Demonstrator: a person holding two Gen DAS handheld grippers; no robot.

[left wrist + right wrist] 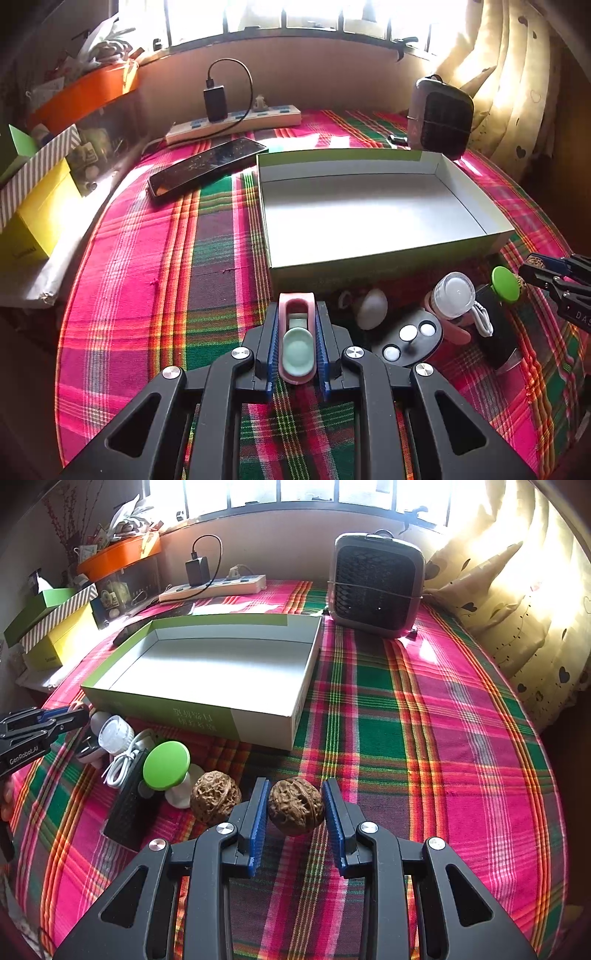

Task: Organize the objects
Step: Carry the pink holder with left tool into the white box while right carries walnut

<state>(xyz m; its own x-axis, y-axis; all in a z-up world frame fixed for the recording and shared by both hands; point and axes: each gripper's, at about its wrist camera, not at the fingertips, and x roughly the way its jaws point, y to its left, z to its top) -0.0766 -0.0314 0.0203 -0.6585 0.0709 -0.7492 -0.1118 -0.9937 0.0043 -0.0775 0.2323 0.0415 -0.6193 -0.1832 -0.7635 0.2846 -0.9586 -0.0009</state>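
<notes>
While clamped by the left gripper (297, 343), pink holder (297, 354) hovered before the box (388, 254). Right gripper (296, 806) pinched walnut (295, 806) near box.

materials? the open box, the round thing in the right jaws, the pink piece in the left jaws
Open box: looks like coated cardboard, green print outside, matte white inside, crisp folded corners.
Round thing: apparently a walnut, brown, deeply wrinkled, slightly glossy shell; a second walnut lies beside it.
Pink piece: likely moulded plastic, smooth satin pink with a pale green insert.
</notes>
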